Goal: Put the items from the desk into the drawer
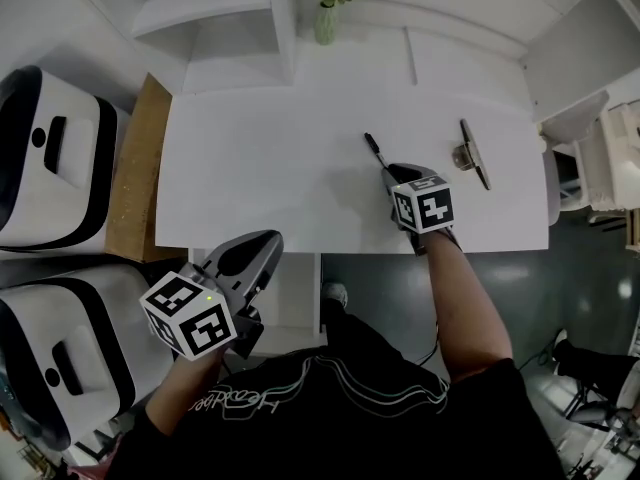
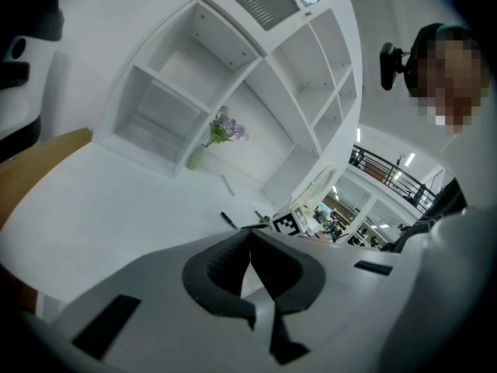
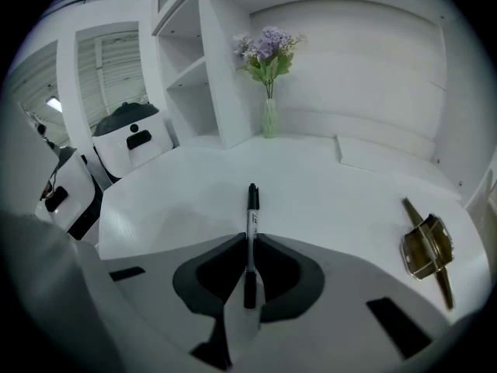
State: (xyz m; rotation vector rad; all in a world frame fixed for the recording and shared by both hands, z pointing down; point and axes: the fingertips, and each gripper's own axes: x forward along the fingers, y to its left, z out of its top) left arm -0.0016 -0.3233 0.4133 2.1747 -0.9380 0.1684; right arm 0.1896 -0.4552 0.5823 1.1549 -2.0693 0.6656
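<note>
The right tongs (image 3: pixel 248 238) are pinching narrowly on a pen (image 3: pixel 251 208), both pads pressing against its barrel near the nearer end, so the grip is looking made. The left tongs (image 2: pixel 249 235) are sitting with their tips together and nothing between them, hanging idle off the near-left edge of the tabletop (image 1: pixel 260 168). The pen is pointing away from the right tongs toward the vase of flowers (image 3: pixel 269 115) at the back, and it is lying low against the white surface; whether it is already clear of the surface is not showing. Off to the right, well apart from the pen, a brass-coloured piece (image 3: pixel 425 247) with a clip-like middle is waiting untouched. Judging from this, the task is only beginning: nothing is showing as stowed, the pen is being taken first, and the brass-coloured piece is being left for later. The drawer itself is not showing plainly; a white panel below the near edge beside the left tongs may be it. The pen is looking slim and straight, with a black cap at the far end, a pale printed barrel and a dark near end.
</note>
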